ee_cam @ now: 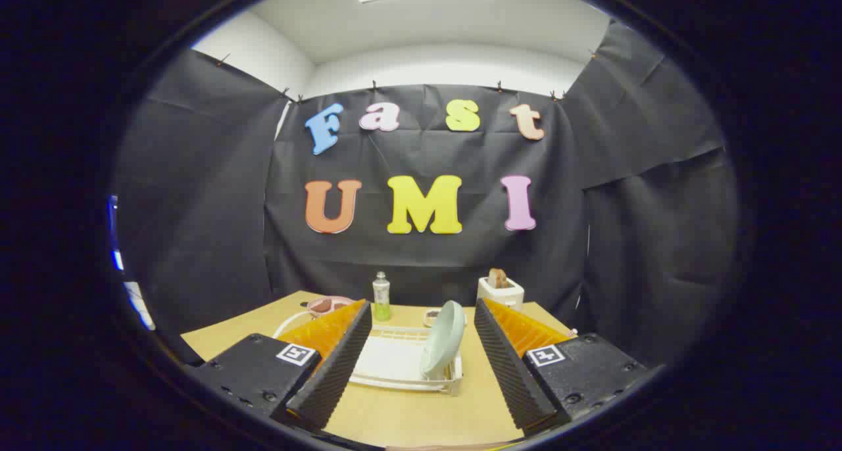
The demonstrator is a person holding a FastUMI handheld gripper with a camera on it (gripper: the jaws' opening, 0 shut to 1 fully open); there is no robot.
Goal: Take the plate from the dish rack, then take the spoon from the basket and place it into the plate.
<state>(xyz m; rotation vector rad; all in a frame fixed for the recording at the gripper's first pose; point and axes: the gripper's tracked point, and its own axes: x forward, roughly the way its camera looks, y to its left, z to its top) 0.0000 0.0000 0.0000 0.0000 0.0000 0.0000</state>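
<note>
The gripper holds its fingers wide apart, empty. At lower centre the plate stands on edge in the dish rack. A skewed approach could tip it; the basket, possibly upper left, is hardly visible.

Tan table, dish rack, bottle, toaster

Gripper held level, fingers spread wide, gripping nothing
</note>
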